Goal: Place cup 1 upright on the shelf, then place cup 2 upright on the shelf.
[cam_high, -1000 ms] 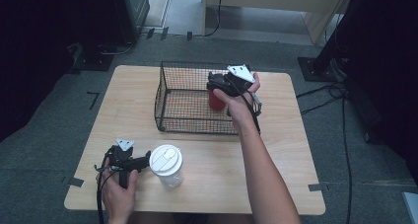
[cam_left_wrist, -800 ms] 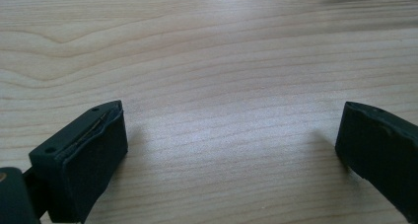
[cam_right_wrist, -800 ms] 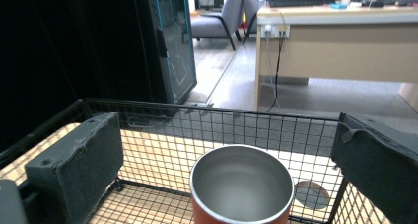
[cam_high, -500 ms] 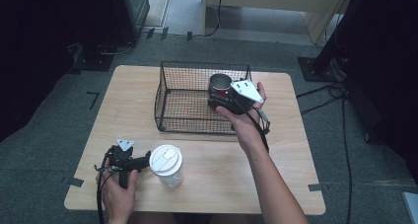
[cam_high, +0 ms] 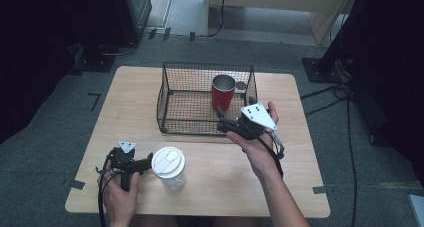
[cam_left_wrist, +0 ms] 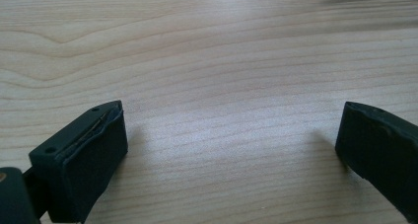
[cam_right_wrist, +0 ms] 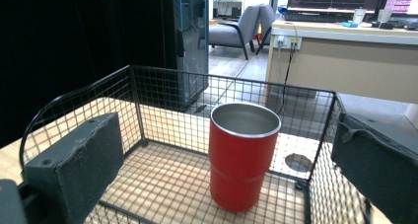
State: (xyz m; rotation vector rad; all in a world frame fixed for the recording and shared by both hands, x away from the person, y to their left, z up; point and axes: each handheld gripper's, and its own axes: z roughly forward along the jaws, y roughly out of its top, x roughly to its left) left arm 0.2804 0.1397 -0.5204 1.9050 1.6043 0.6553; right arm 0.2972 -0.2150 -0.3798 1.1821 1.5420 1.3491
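Observation:
A red metal cup [cam_high: 223,91] [cam_right_wrist: 243,155] stands upright and empty in the back right corner of a black wire basket [cam_high: 167,94] [cam_right_wrist: 74,105]. My right gripper [cam_high: 220,123] [cam_right_wrist: 224,160] hovers open just outside the basket's front right corner, apart from the cup and pointing at it. A clear cup with a white lid [cam_high: 168,166] stands near the table's front edge. My left gripper [cam_high: 146,163] [cam_left_wrist: 231,135] rests open just left of it, with bare wood between its jaws.
The wooden table [cam_high: 125,97] has a round cable hole [cam_high: 241,85] [cam_right_wrist: 298,162] behind the basket's right side. Open tabletop lies left of the basket and at the front right. A dark cabinet [cam_right_wrist: 190,41] and a desk [cam_right_wrist: 340,56] stand beyond the table.
My right gripper set the red cup down inside the basket, let go of it, and drew back toward the front edge. The left gripper has stayed put.

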